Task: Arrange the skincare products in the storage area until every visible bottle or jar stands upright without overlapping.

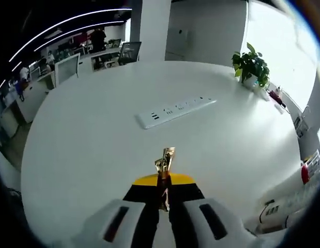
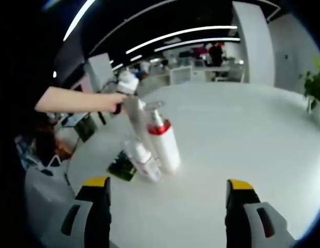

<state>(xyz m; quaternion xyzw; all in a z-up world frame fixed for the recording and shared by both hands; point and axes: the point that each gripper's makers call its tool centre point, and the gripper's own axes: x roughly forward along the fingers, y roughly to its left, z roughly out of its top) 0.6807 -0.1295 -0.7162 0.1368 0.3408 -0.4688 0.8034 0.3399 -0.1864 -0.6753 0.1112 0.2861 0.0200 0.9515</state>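
white plastic makes up the tall bottle (image 2: 165, 145), which has a red band under its cap and stands upright on the round white table (image 2: 242, 139) in the right gripper view. just beside it, on its left, a smaller white bottle (image 2: 144, 159) stands or leans against it; which of the two is hard to tell through the blur. a dark green flat thing (image 2: 121, 166) lies on the table touching the base of the smaller bottle. behind the two bottles a grey and white shape (image 2: 133, 103) reaches in from the left, with a person's bare forearm and hand (image 2: 79, 99) behind it; that looks like the other gripper, tilted down over the bottles. the right gripper (image 2: 167, 199) has its yellow-tipped jaws wide apart with nothing between them, well short of the bottles.

in the left gripper view the left gripper (image 1: 163, 194) has its jaws brought together on a small gold-coloured thing (image 1: 165, 161) that sticks up past the yellow tips; what the thing is cannot be told. past it a white power strip (image 1: 175, 110) lies on the bare table top (image 1: 87, 155). a potted green plant (image 1: 250, 66) stands at the far right edge of the table, with a few small items beside it that are too small to make out. desks, chairs and ceiling light strips fill the dim office beyond.
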